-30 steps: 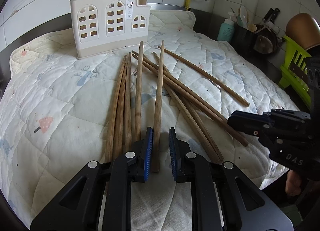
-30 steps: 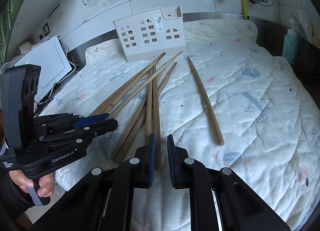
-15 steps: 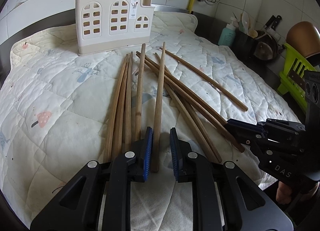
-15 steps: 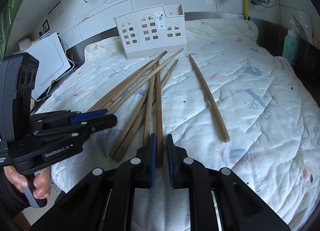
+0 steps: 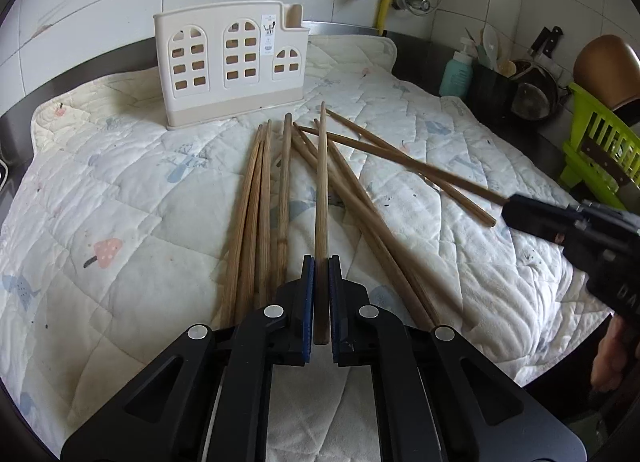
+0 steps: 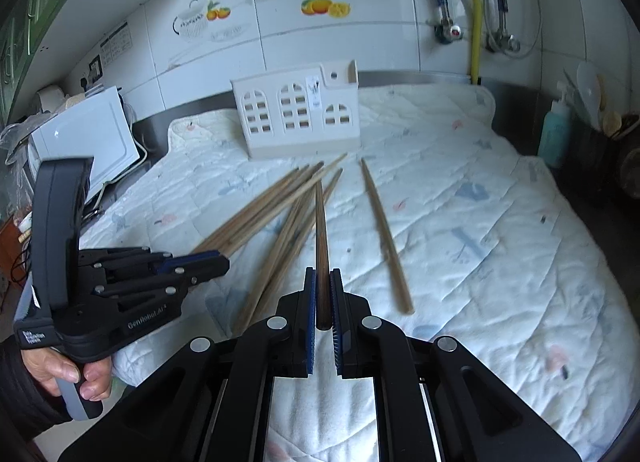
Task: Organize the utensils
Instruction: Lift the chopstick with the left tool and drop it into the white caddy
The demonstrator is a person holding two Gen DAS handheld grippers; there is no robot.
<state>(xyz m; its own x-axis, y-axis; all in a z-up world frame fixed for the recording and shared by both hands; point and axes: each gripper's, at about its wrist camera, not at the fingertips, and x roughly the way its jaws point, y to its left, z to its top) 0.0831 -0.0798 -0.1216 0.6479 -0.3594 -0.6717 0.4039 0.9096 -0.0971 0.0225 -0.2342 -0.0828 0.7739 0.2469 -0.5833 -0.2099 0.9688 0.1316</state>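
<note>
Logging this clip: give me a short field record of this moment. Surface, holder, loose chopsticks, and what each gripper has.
surface: quilted white mat on a kitchen counter
holder: cream utensil holder with window cut-outs, upright at the back of the mat, no chopsticks seen in it
loose chopsticks: wooden chopsticks in a fan on the mat, one apart to the right
left gripper: shut on a chopstick
right gripper: shut on a darker chopstick, lifted off the pile
</note>
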